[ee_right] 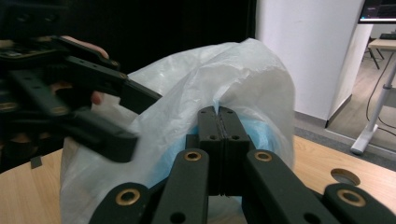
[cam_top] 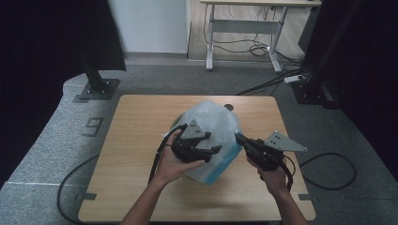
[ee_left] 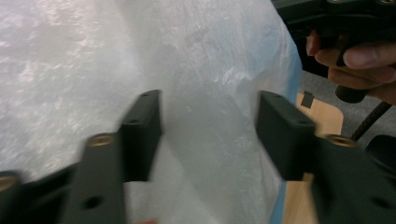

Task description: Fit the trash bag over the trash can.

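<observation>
Wooden table [cam_top: 136, 140] takes up most of the high view, and sitting near its middle is a big puffy white plastic bag [cam_top: 213, 122] with a blue edge low on its near side. The right gripper [cam_top: 240, 138] comes at it from the right with jaws pressed together, pinching a fold of the film. The left gripper [cam_top: 217, 150] is up against the bag's near-left side, jaws apart with the film bulging between them, pads not pressing it.
</observation>
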Motion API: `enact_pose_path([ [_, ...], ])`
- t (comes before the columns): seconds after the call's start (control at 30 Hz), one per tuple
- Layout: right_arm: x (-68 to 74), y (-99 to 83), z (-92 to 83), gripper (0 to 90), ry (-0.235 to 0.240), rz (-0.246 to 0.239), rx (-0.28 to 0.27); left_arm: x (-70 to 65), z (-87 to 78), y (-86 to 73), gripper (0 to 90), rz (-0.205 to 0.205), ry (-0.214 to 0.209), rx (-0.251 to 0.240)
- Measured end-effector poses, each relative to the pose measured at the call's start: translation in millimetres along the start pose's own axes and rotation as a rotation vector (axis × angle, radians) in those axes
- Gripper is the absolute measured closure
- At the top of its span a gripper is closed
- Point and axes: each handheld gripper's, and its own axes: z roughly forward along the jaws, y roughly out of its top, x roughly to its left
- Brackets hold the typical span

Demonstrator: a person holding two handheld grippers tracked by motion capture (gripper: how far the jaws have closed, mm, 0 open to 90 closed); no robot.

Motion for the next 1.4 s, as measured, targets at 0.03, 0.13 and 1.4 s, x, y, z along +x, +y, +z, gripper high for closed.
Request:
enact_pose_path([
  [0.03,0.8,0.1,0.2,88.1,0.003,-0.001,-0.002,1.5,0.2,-1.0,48.7,-0.014,0.007,-0.006],
  [0.13,1.3,0.4,0.9,88.1,0.007,-0.004,-0.002,6.6,0.3,-4.1,60.6,-0.049,-0.009,-0.028],
  [1.4,-7.8,-13.8,-19.2,60.0,-0.048,-0.027,-0.015,34.3,-18.5,-10.1,89.1,-0.164,-0.107,-0.160],
])
